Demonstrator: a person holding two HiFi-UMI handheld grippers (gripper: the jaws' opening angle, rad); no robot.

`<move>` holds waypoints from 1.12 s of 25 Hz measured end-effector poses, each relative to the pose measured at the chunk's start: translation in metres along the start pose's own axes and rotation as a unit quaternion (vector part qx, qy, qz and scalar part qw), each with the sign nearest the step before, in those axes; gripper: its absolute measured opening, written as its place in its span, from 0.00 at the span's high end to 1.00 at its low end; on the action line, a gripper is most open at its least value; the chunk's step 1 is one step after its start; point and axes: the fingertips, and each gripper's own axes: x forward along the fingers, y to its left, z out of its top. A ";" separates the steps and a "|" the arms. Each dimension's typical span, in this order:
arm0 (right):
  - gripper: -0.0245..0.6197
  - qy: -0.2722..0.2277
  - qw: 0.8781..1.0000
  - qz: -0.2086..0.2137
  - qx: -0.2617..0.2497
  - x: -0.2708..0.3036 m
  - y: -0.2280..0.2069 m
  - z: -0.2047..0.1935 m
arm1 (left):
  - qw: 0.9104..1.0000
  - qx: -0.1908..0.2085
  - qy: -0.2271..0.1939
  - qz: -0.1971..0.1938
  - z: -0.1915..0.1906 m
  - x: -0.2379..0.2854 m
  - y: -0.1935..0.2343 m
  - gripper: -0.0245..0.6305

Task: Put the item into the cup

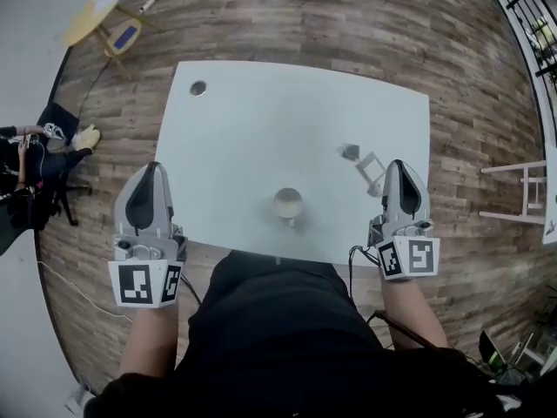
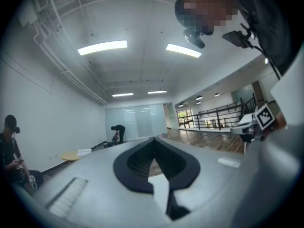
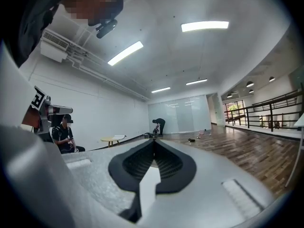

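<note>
The fingers of the left gripper point(image 2: 153, 139) are closed, tip against tip, and nothing is between them. The fingers of the right gripper point(image 3: 153, 141) are together in the same way and are also empty. Both grippers lie about level and point to the far side. The left one is at the near left corner of the white table point(image 1: 261, 120), partly over the wooden floor point(image 1: 348, 24). The right one is at the near right corner. The small dark item point(image 1: 351, 152) lies on the table just far-left of the right gripper's tips and does not touch them. A pale angular piece point(image 1: 371, 171) lies close beside it, and I cannot tell if the two are one thing. The clear cup point(image 1: 288, 204) stands upright close to the near edge, between the two grippers. The item is outside the cup, to its far right, with bare table between them. A round hole point(image 1: 198, 87) is in the far left corner of the table, and a white stool point(image 1: 522, 190) stands on the floor at the right.
</note>
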 end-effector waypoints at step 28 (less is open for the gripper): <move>0.73 0.202 0.975 -0.096 -0.017 0.048 -0.024 -0.164 | 0.985 -0.036 0.046 -0.160 -0.055 0.134 -0.052 0.96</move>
